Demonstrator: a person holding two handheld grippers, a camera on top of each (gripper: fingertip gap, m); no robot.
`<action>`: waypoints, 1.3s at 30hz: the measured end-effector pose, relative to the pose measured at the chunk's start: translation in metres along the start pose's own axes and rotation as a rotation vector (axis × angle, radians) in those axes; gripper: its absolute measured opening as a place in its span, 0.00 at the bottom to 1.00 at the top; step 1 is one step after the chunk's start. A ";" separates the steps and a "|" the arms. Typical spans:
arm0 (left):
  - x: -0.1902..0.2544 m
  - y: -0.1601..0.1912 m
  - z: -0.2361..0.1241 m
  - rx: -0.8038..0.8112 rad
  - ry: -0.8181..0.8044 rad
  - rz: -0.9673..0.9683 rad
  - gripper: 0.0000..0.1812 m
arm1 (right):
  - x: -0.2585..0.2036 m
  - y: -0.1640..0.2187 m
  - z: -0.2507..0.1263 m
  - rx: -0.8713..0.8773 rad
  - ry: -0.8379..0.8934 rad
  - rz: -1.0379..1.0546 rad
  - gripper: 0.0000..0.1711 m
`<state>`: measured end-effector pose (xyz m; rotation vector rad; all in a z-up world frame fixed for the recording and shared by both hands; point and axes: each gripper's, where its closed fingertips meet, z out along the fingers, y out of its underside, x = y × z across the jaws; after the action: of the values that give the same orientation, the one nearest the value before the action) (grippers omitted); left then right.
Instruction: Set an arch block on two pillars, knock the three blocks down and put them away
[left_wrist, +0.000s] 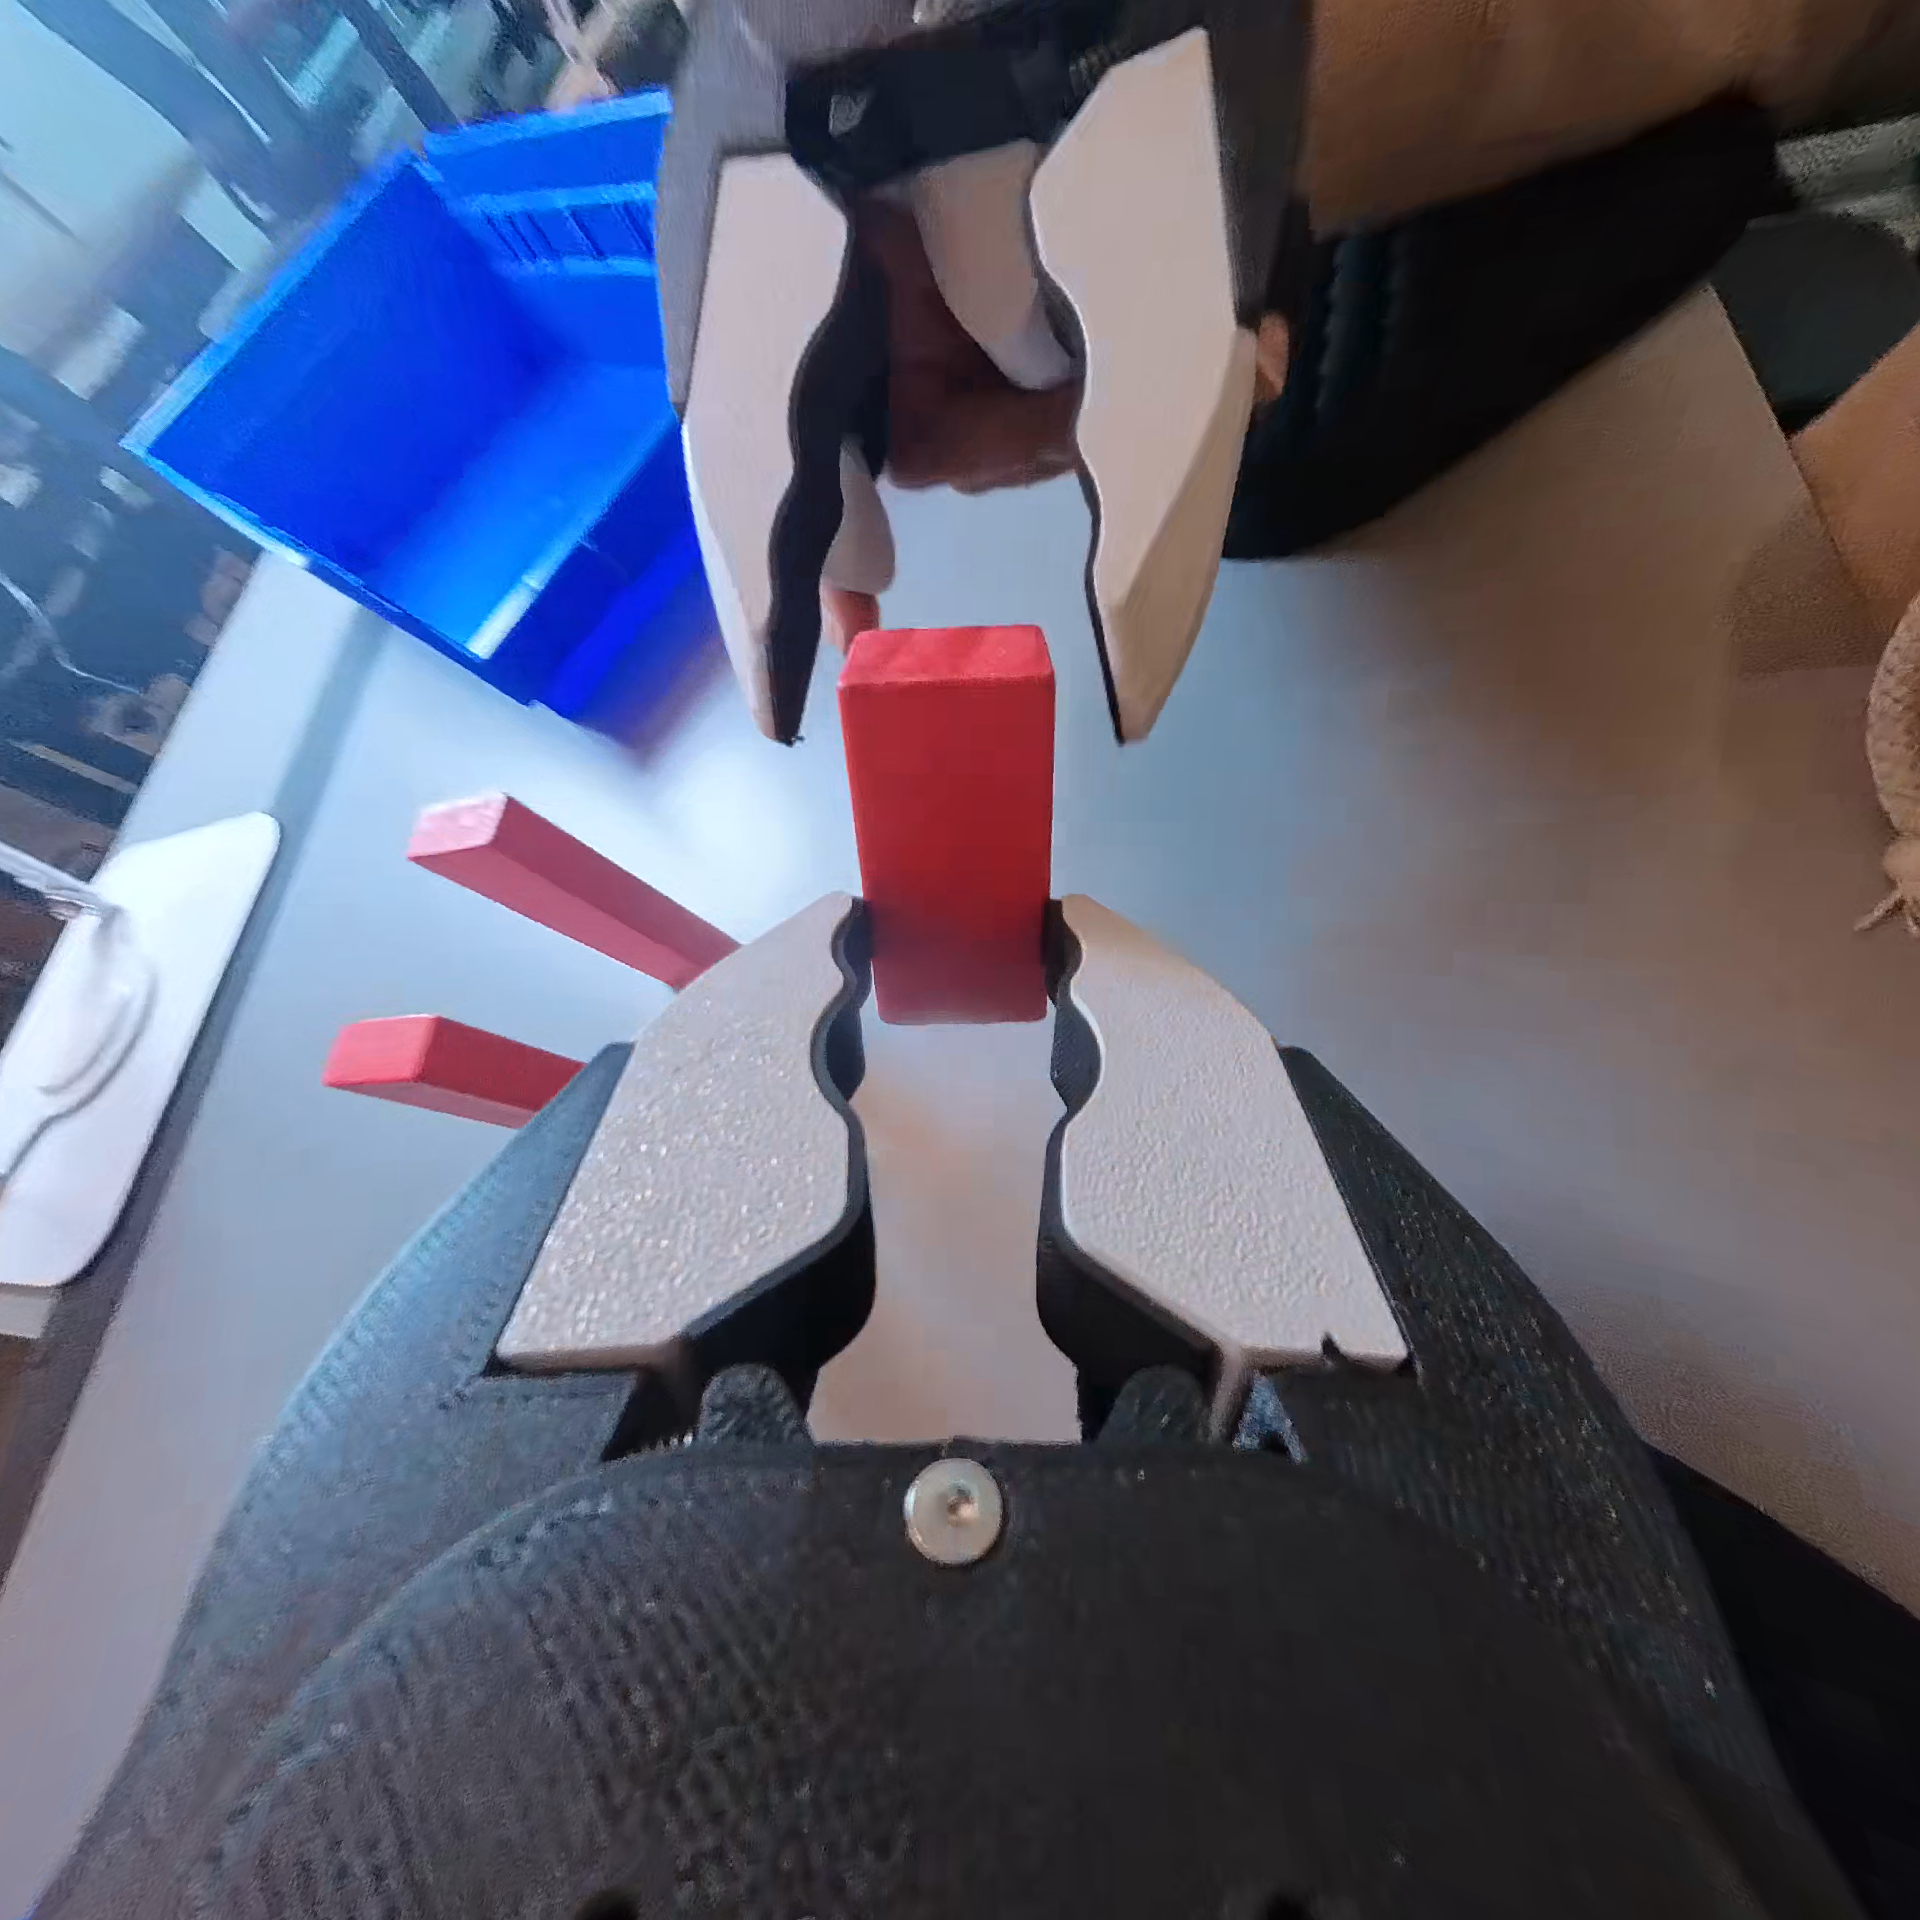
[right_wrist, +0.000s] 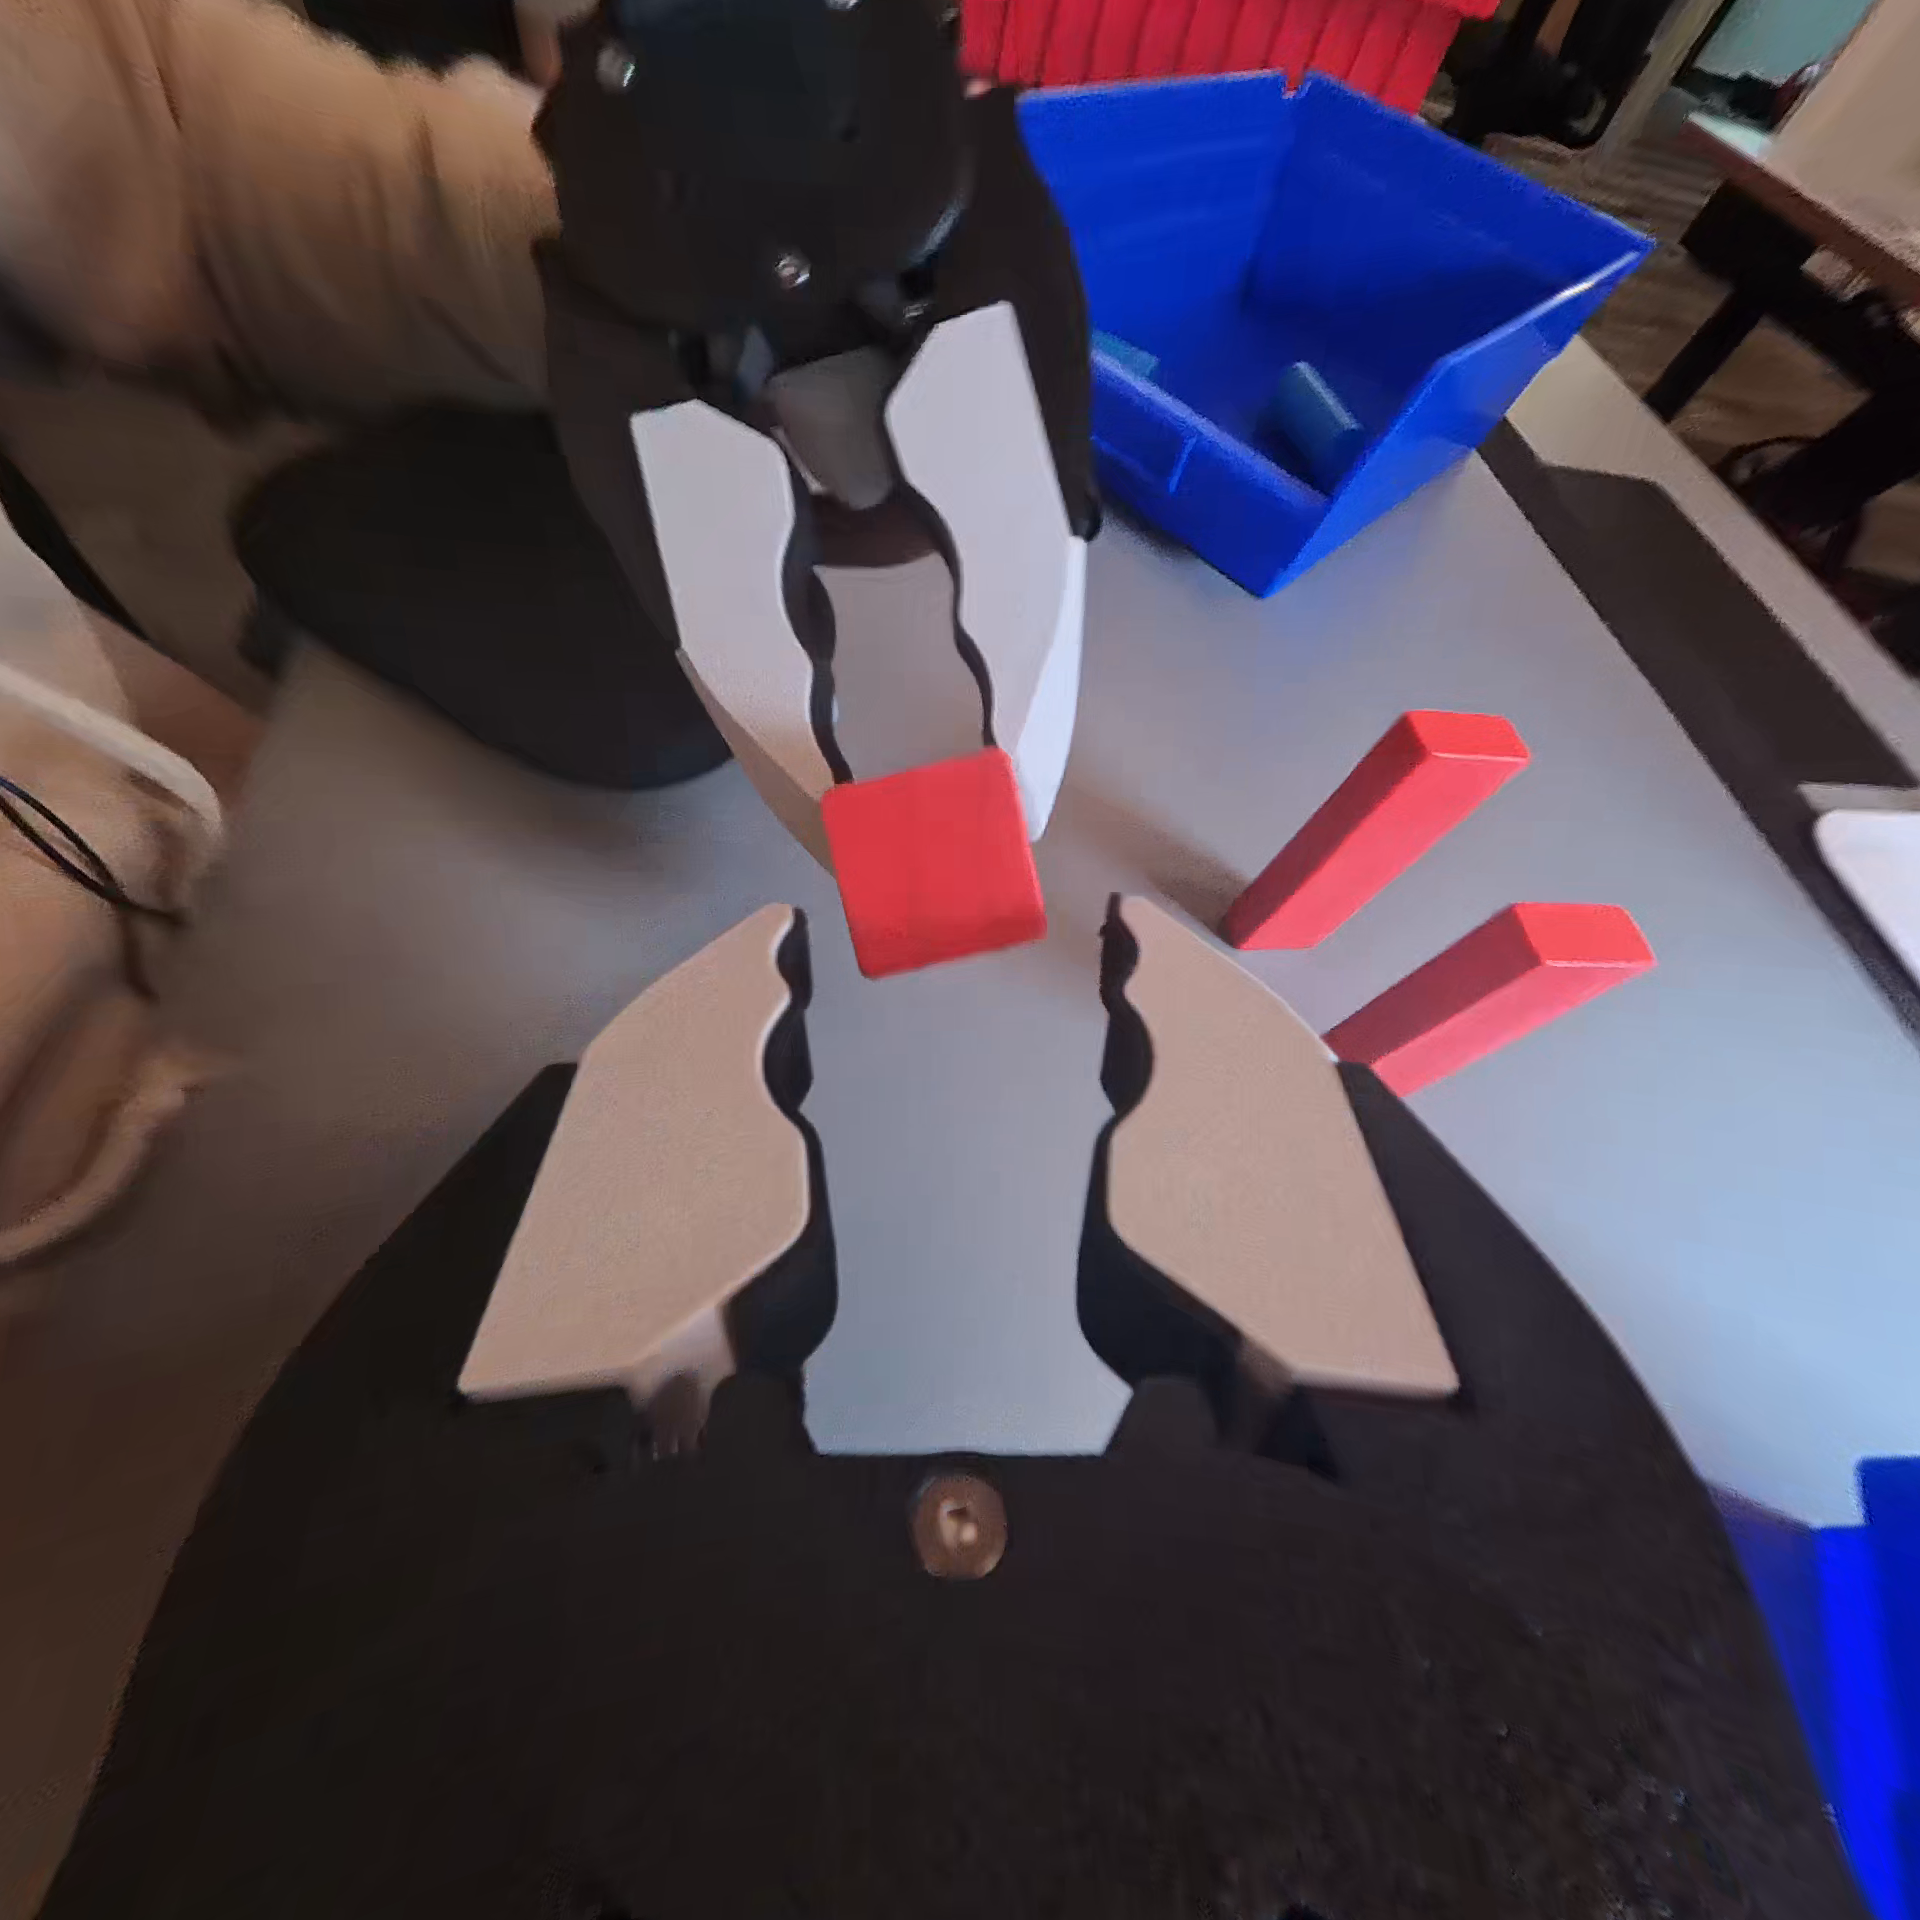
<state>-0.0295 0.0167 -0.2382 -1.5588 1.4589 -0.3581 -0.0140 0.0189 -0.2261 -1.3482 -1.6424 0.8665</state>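
Left gripper (left_wrist: 954, 940): fingers clamped on the near end of a red rectangular block (left_wrist: 948, 821), one pad on each side face. Block is carried lengthwise, far end pointing away from the camera; from the right wrist view it looks lifted off the grey tabletop (right_wrist: 956, 1195), though contact underneath cannot be confirmed.

Right gripper (right_wrist: 951, 914): fingers spread apart, nothing between them. It faces the left gripper, tips just short of the held block's free end. Looks like a handover or a steadying move, as a guess.

Beyond, off to one side: two long red pillars (right_wrist: 1377, 826) (right_wrist: 1491, 992) standing upright on the table, close together, not touching, tops bare.

Farther back: blue plastic bin (right_wrist: 1455, 436) near the table edge, with a blue cylinder (right_wrist: 1314, 410) and another blue piece inside.

No arch cutout shows on the held block from either view; it may still be the task's arch block.

Progress, as judged: early. Pillars are up, nothing bridges them. Left to do: set the block across, knock down, bin all three.
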 end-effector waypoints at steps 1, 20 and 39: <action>0.004 0.005 0.004 -0.033 0.023 -0.006 0.18 | -0.004 0.003 0.005 -0.024 0.015 -0.053 0.27; -0.014 -0.042 -0.030 0.438 0.172 -0.381 0.19 | 0.003 -0.048 -0.016 0.425 -0.118 0.296 0.20; 0.022 0.016 0.013 -0.026 0.197 -0.142 0.19 | -0.019 0.032 0.021 -0.211 -0.059 -0.073 0.21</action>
<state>-0.0242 0.0047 -0.2650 -1.6913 1.5090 -0.5927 -0.0179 0.0065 -0.2667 -1.4060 -1.8589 0.7115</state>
